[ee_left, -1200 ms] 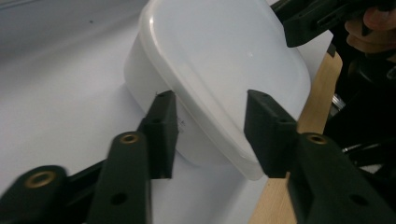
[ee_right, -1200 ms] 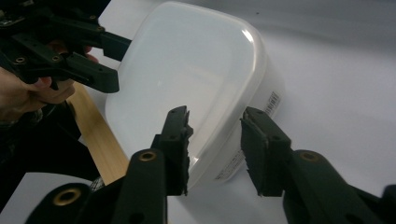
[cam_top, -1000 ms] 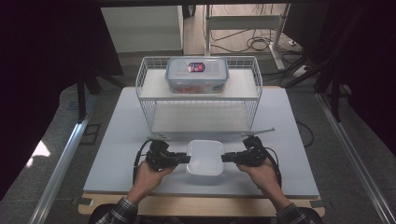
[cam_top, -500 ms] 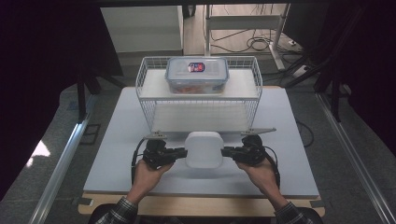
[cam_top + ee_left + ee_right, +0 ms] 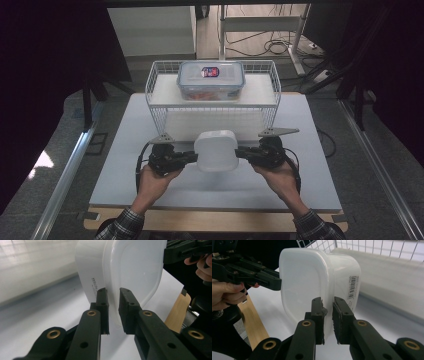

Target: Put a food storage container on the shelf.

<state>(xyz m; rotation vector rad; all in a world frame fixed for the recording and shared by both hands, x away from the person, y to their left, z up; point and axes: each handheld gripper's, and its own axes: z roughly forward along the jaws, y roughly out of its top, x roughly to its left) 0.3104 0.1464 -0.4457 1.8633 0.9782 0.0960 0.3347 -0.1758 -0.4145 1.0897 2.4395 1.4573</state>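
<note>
Above table (image 5: 150, 185), container rim (image 5: 113, 290) between jaws

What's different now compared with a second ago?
Both grippers, left and right, stay clamped on the rim of the white tub and have lifted it off the table, toward the wire rack. The lidded box on the rack is unmoved.

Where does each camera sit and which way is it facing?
High view: above the person's side, looking forward and down on the table; forearms, both hands.
Left gripper view: rides the left gripper, looking along its jaws at the white container.
Right gripper view: rides the right gripper, same container, opposite rim.
All share the container.
</note>
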